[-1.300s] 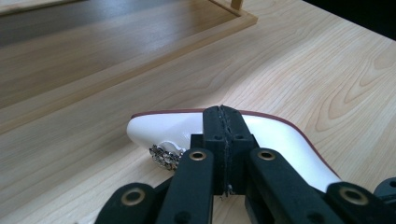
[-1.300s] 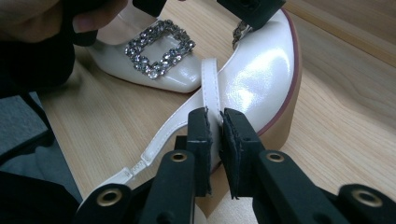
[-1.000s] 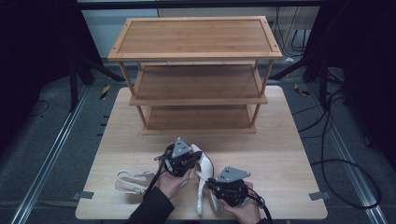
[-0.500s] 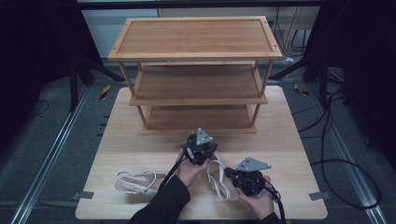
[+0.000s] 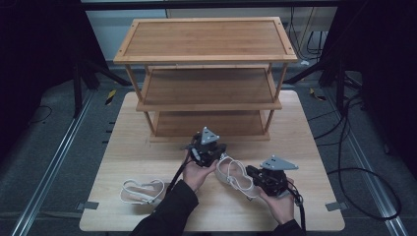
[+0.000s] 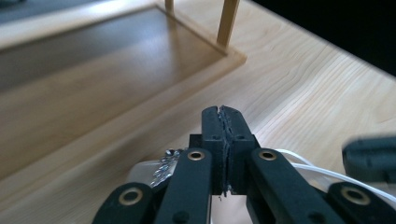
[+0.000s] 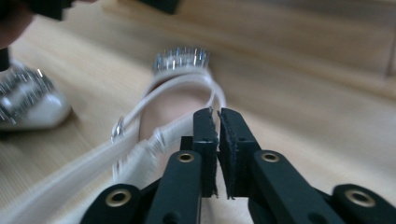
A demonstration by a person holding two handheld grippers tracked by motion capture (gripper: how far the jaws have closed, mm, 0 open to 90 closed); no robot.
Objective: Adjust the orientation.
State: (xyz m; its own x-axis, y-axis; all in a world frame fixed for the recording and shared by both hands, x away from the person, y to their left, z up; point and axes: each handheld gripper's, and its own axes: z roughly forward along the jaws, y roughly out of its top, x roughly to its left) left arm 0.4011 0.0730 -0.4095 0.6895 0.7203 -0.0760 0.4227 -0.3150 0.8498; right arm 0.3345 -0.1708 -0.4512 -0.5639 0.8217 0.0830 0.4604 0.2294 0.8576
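Now both your tongs hold one white sandal (image 5: 236, 174).
Left tongs (image 5: 218, 158) pinch its toe, right tongs (image 5: 252, 173) its strap, above the surface (image 5: 305, 147) before the shelf rack (image 5: 206, 73).

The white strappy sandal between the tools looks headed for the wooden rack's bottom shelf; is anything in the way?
Nothing visible: bare table lies between the white strappy sandal and the wooden rack's bottom shelf, which looks empty.

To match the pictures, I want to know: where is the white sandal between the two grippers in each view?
High view: white sandal at lower centre, between the two hands.
Left gripper view: sandal at the bottom, under the jaws.
Right gripper view: sandal at centre, just ahead of the jaws.
Shared landmark: wooden rack.
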